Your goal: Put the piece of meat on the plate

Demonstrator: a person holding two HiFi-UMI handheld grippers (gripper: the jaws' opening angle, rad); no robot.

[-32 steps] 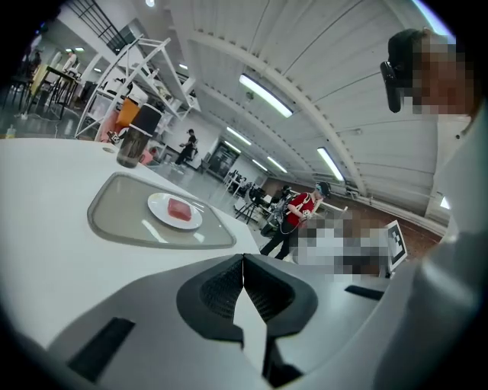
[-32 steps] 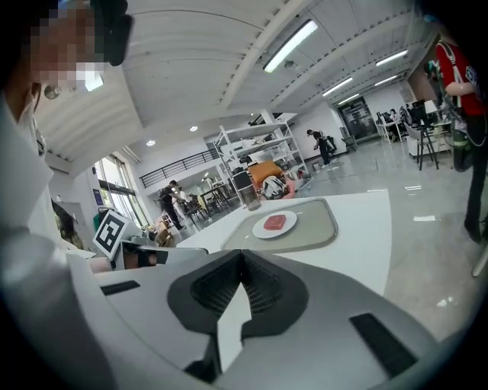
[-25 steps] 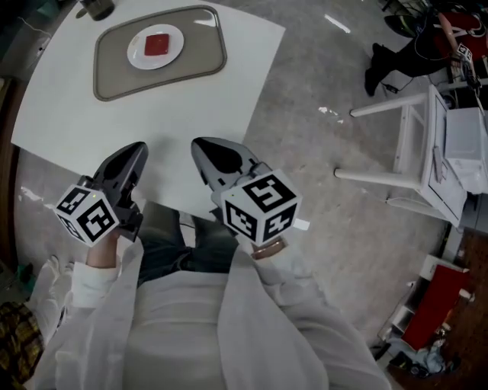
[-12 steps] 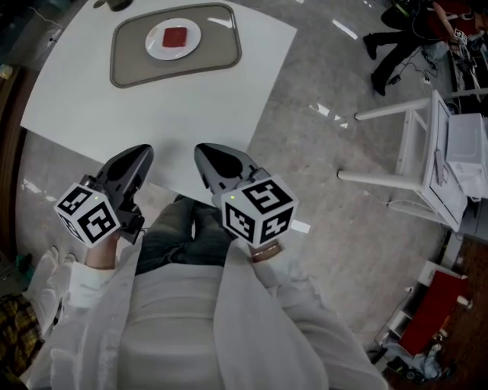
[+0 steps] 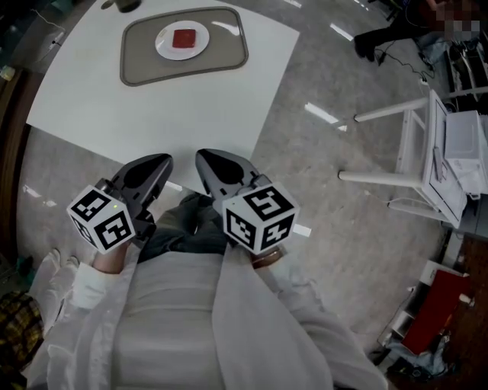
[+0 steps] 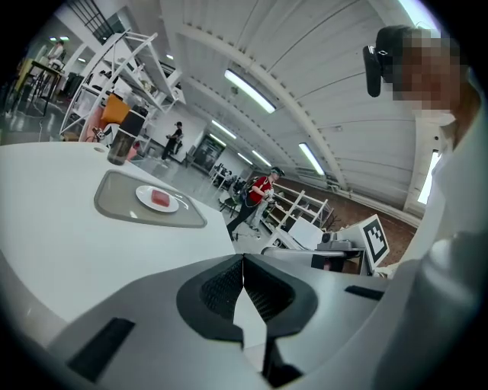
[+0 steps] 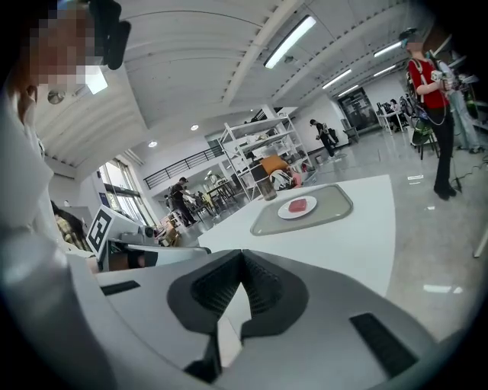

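Note:
The red piece of meat [image 5: 184, 38] lies on a small white plate [image 5: 164, 44], which stands on a grey tray [image 5: 225, 49] at the far side of the white table [image 5: 114, 107]. My left gripper [image 5: 162, 161] and right gripper [image 5: 203, 157] hang side by side just off the table's near edge, over the person's lap and far from the plate. Both are shut with nothing between their jaws. The left gripper view shows the meat [image 6: 160, 199] on the plate [image 6: 145, 193] beyond the closed left gripper [image 6: 243, 263]. The right gripper view shows the meat [image 7: 298, 205] beyond the closed right gripper [image 7: 242, 259].
A dark cup [image 5: 122, 4] stands behind the tray at the table's far edge. A white chair frame [image 5: 412, 145] stands on the grey floor to the right. People stand in the background hall, one in red [image 6: 261, 189].
Both grippers have drawn back from over the table's near edge to over the lap. The table and tray have slid up in the head view. Both jaws stay shut.

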